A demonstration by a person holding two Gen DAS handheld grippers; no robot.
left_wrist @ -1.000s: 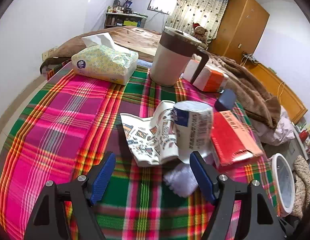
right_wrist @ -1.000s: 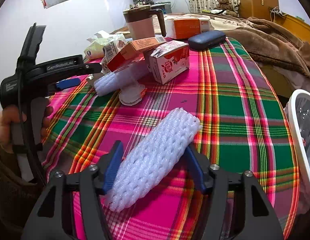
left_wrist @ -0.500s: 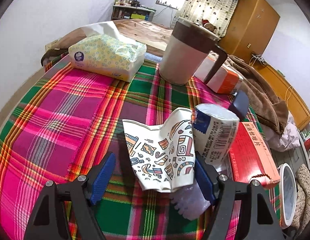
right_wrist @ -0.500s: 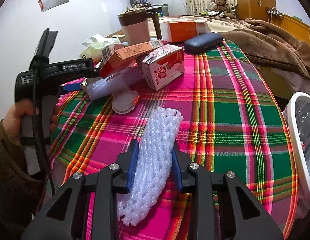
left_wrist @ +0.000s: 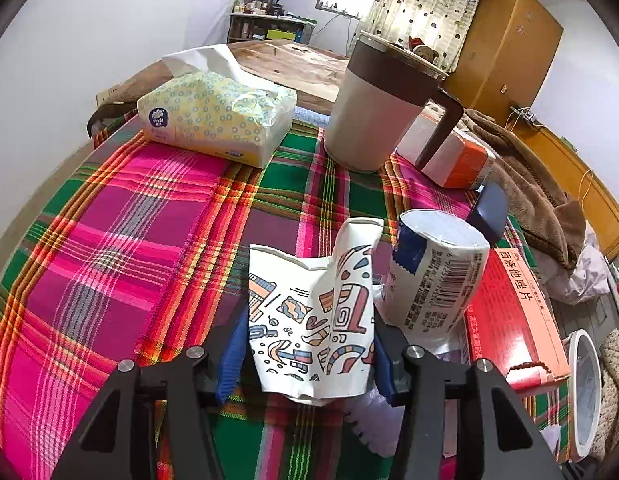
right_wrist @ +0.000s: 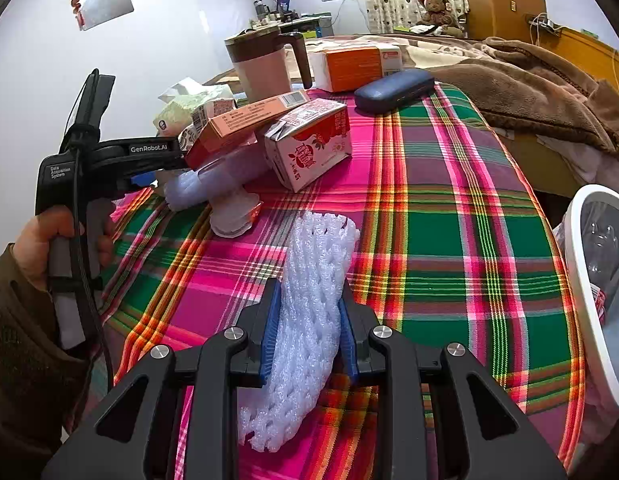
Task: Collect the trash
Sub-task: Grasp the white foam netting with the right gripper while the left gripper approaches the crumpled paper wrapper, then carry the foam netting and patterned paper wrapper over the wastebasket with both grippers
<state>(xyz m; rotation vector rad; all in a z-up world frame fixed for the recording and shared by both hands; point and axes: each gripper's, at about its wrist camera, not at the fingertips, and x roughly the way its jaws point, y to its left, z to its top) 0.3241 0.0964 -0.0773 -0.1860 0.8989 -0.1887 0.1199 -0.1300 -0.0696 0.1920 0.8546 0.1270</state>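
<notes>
Red box (left_wrist: 509,312) beside crushed cup (left_wrist: 309,320)

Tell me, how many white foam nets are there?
2. One foam net is clamped in the right gripper; the other lies under the orange box. More may be hidden.

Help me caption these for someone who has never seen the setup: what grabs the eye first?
The loud pink, green and orange plaid tablecloth fills both views. On it, the right hand-held gripper has just closed on a white foam fruit net near the table's front edge. The left hand-held gripper has been closing around a crumpled patterned paper cup, with a big cream-and-brown mug standing behind it.
</notes>
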